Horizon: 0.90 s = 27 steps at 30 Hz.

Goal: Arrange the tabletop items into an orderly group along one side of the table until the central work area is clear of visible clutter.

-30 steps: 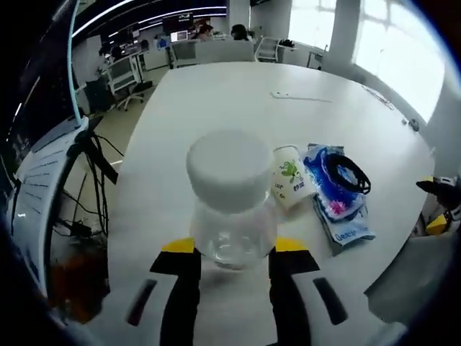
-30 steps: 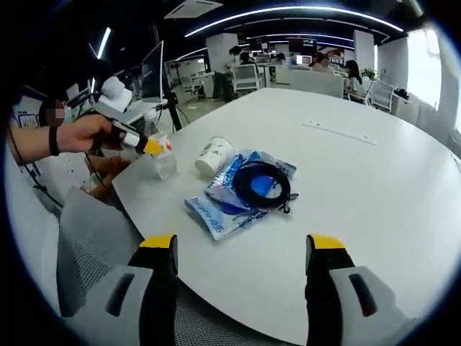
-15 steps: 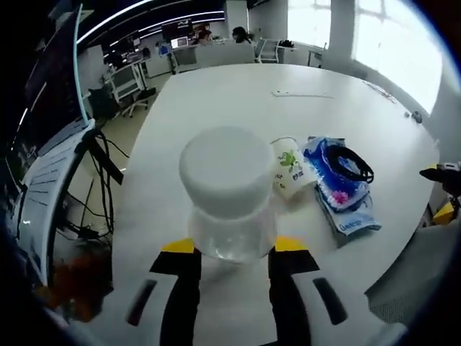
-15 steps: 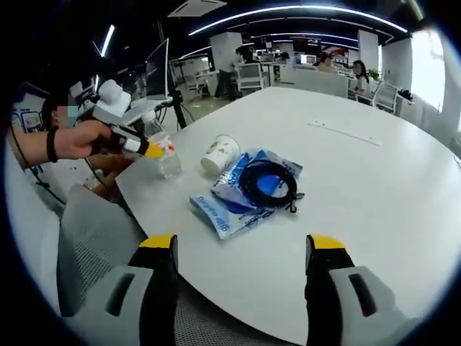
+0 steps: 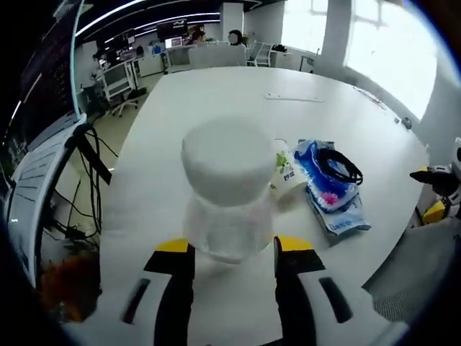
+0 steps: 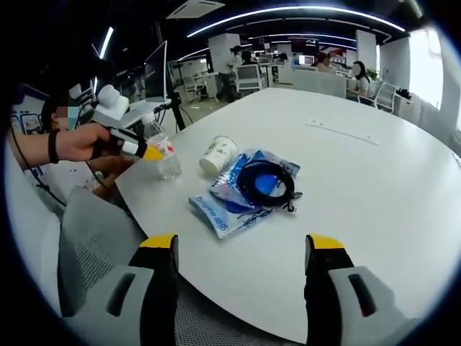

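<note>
A clear plastic jar (image 5: 229, 194) with a white lid stands between the jaws of my left gripper (image 5: 232, 252), which is shut on its base. In the right gripper view a hand holds that left gripper (image 6: 148, 151) with the jar (image 6: 167, 162) at the table's near-left edge. To the right of the jar a paper cup (image 5: 284, 175) (image 6: 217, 154) lies on its side. Beyond it a black coiled cable (image 5: 338, 166) (image 6: 266, 180) rests on blue packets (image 5: 338, 213) (image 6: 220, 209). My right gripper (image 6: 241, 267) is open over the table's front edge, nothing between its jaws.
The white round table (image 6: 374, 194) stretches far back, with a thin white strip (image 5: 292, 98) (image 6: 342, 132) lying on it. A grey mesh chair (image 6: 94, 245) stands at the front left edge. Office desks and seated people are in the background. Cables hang off a stand (image 5: 90, 155) at left.
The left gripper view has shifted a little around the held jar, which stays by the table edge. The right gripper and the cup, cable and packets have barely moved.
</note>
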### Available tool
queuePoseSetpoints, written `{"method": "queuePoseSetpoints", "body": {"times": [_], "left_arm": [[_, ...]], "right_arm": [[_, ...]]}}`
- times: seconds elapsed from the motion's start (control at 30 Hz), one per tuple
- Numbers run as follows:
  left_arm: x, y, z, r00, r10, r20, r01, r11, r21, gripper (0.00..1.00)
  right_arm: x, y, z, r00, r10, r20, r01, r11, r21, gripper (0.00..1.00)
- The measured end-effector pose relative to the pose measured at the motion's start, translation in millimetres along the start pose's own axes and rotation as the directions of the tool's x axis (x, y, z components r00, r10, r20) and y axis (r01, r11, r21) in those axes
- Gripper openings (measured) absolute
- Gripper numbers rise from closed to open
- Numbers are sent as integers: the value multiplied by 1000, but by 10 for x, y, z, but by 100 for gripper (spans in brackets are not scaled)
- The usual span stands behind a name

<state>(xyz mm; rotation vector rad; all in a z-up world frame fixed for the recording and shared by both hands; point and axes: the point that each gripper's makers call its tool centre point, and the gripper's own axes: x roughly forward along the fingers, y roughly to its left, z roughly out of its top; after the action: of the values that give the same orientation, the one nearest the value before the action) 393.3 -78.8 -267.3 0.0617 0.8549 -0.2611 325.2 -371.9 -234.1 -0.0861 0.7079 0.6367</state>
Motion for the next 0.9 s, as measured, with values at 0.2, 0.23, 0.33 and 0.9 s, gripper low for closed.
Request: {"method": "queuePoseSetpoints", "body": {"times": [0.2,0.23,0.33,0.9], "left_arm": [[-59,64,91,996,-43,72,39,998,51,46],[-66,68,107,996,-48,78,43,997,60,47],[-81,44,184,991,-84,101,72,991,116,50],[15,22,324,991,-71,116,52,986,158,39]], "right_arm": [[-15,-9,-24,1000,-4,-3,4,1000,5,71],[-13,-9,-25,1000,-4,-2,4,1000,7,71],[-4,0,-21,1000,-2,-1,2,1000,13,71],[-51,-42,-29,1000,-22,1,22,999,29,70]]}}
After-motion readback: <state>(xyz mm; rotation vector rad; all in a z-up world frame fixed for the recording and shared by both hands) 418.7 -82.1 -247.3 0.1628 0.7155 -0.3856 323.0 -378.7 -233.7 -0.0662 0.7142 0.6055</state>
